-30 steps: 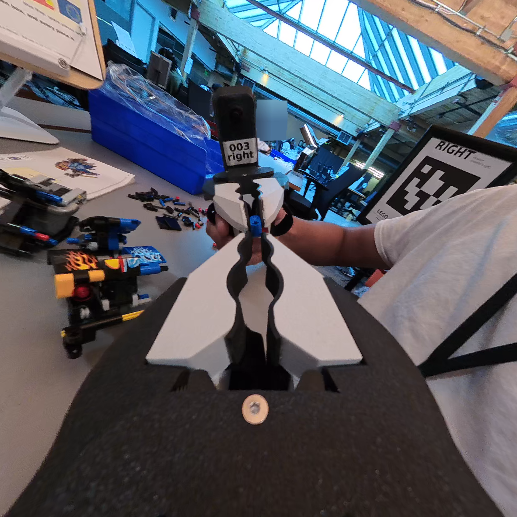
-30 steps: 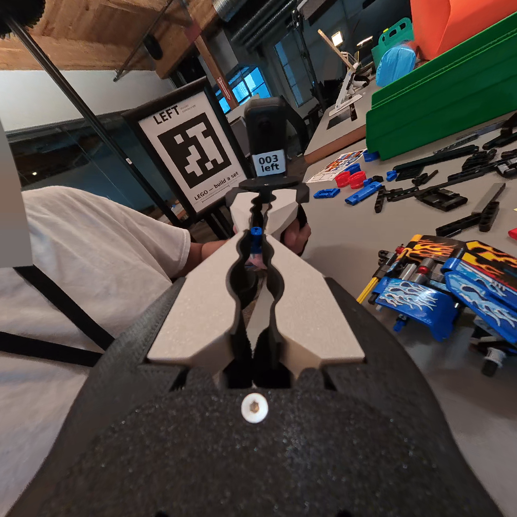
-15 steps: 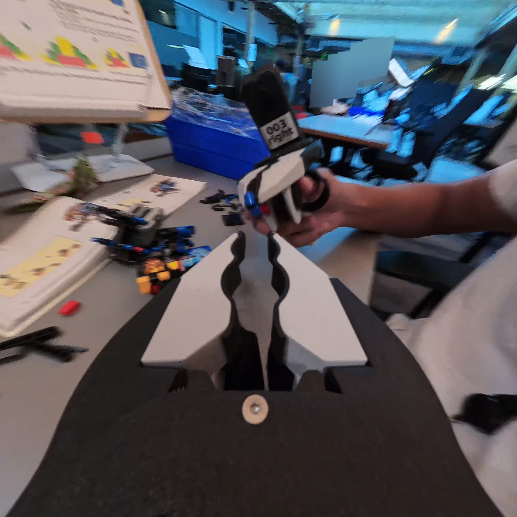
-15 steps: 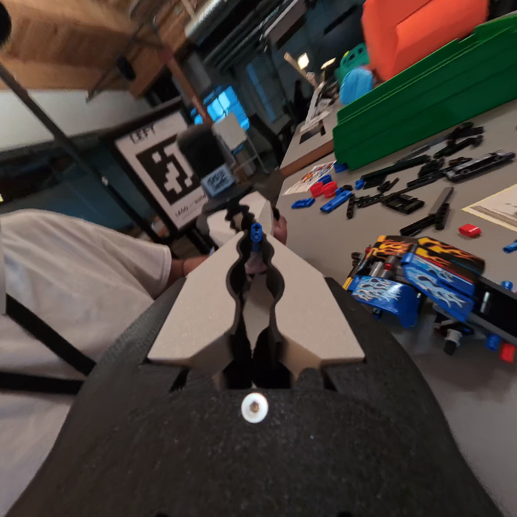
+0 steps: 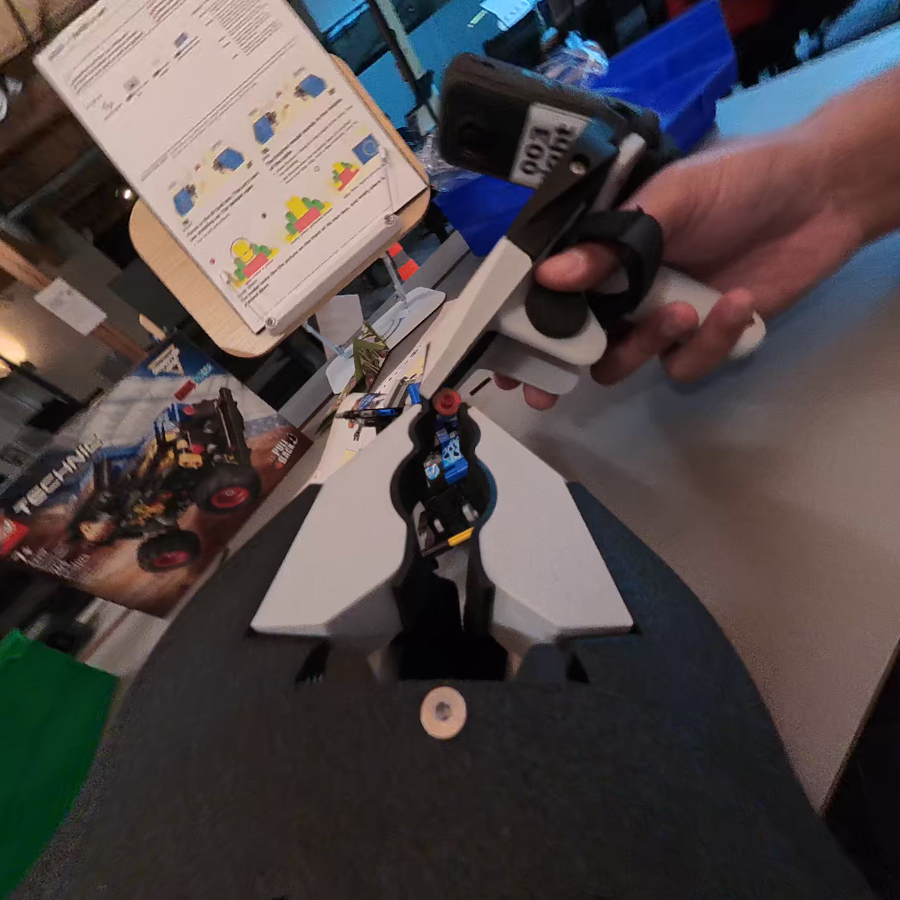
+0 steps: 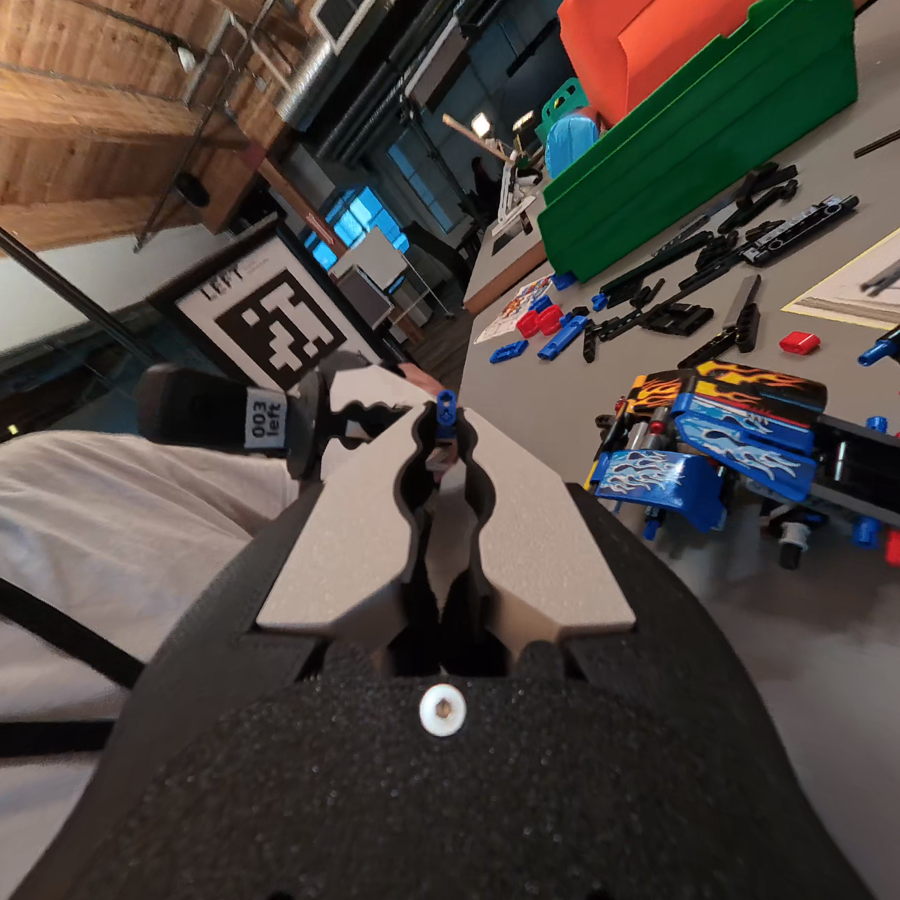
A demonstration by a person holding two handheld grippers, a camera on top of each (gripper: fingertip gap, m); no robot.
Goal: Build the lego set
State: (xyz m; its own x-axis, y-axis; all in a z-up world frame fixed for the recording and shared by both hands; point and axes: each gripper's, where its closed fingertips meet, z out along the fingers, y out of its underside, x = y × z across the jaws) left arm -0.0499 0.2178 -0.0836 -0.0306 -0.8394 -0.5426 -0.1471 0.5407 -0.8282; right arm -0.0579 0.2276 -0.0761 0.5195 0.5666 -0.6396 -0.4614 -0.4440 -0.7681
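Handed over: blue pin connector (image 6: 445, 409) now clamped only in right claw (image 6: 444, 414). Left claw (image 5: 440, 419) slightly apart, empty, swung away toward flame-stickered truck model (image 6: 730, 438) on worktop (image 6: 535, 399). Probably seating next.

R claw (image 6: 445, 414) pinched on blue pin (image 6: 445, 408); L claw (image 5: 440, 414) slightly open, empty.

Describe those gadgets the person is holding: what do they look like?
Each hand-held gripper has two pale grey, wedge-shaped fingers with wavy black inner pads, on a broad black textured body with a central screw. The right hand-held gripper has a pale grey handle, a black finger loop and a black camera on top bearing a white label. The person wears a white shirt with black straps.
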